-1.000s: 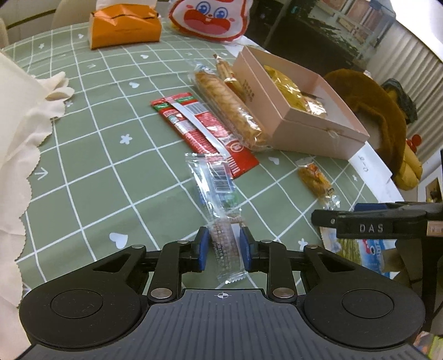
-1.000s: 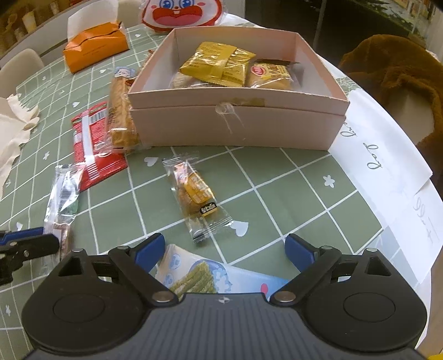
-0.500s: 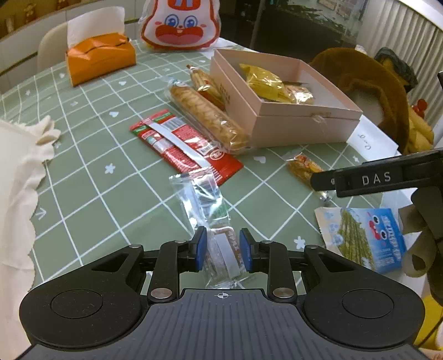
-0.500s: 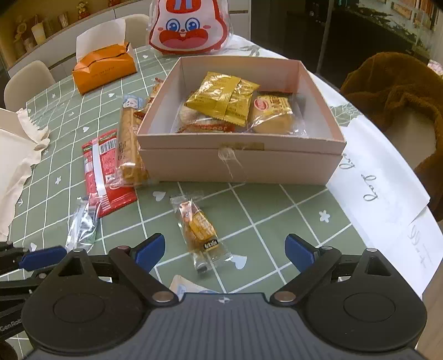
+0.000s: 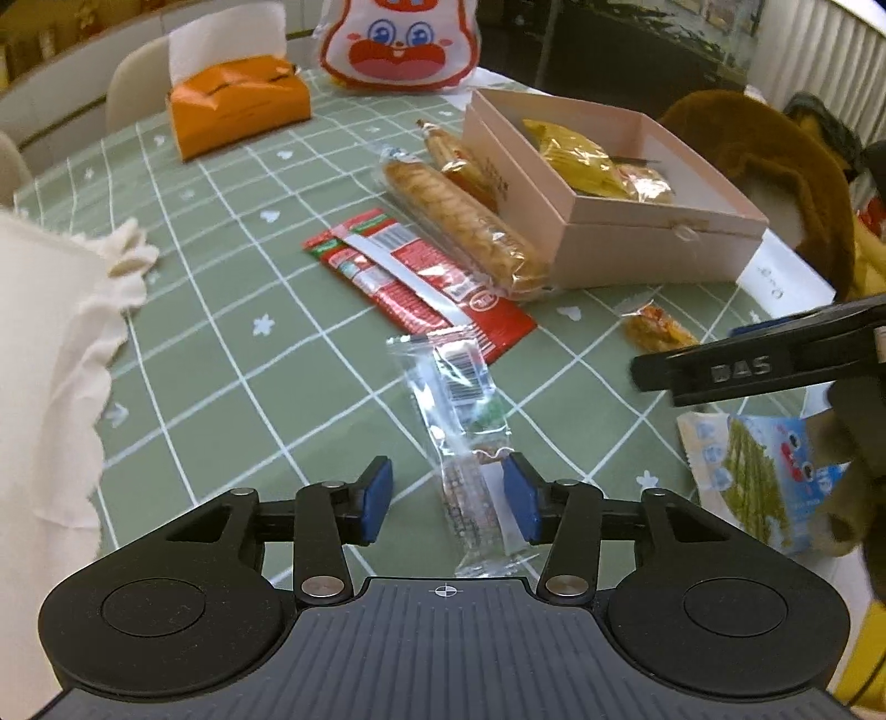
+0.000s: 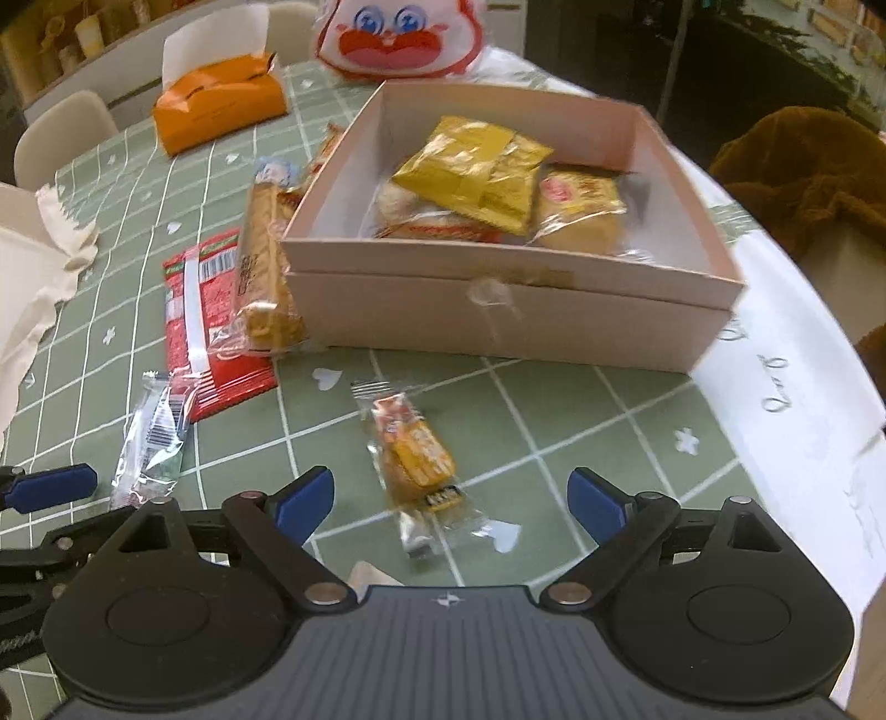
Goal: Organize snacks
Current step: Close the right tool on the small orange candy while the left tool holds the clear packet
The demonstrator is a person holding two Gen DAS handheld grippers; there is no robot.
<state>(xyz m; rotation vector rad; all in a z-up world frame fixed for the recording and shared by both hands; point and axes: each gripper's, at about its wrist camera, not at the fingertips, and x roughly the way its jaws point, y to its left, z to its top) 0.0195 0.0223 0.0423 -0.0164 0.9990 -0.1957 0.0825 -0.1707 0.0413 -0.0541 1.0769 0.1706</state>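
My left gripper [image 5: 447, 498] is open; a clear-wrapped snack bar [image 5: 468, 443] lies between its jaws, near the right pad, on the green cloth. My right gripper [image 6: 449, 498] is open and empty above a small orange snack packet [image 6: 412, 448], which also shows in the left wrist view [image 5: 656, 332]. The pink box [image 6: 515, 310] holds yellow packets [image 6: 479, 171] and wrapped cakes. A red wrapper [image 5: 421, 282] and a long biscuit pack [image 5: 459, 221] lie left of the box [image 5: 653, 249]. A blue-white snack bag [image 5: 758, 476] lies at the right.
An orange tissue box [image 5: 238, 105] and a rabbit-face bag [image 5: 401, 44] stand at the back. A cream cloth [image 5: 50, 360] covers the left side. White paper [image 6: 786, 376] lies right of the box. A brown plush [image 5: 775, 171] sits beyond the table edge.
My left gripper opened and let go of the clear-wrapped bar, which now lies loose between the jaws. Both grippers rose and tilted for a higher view of the table.
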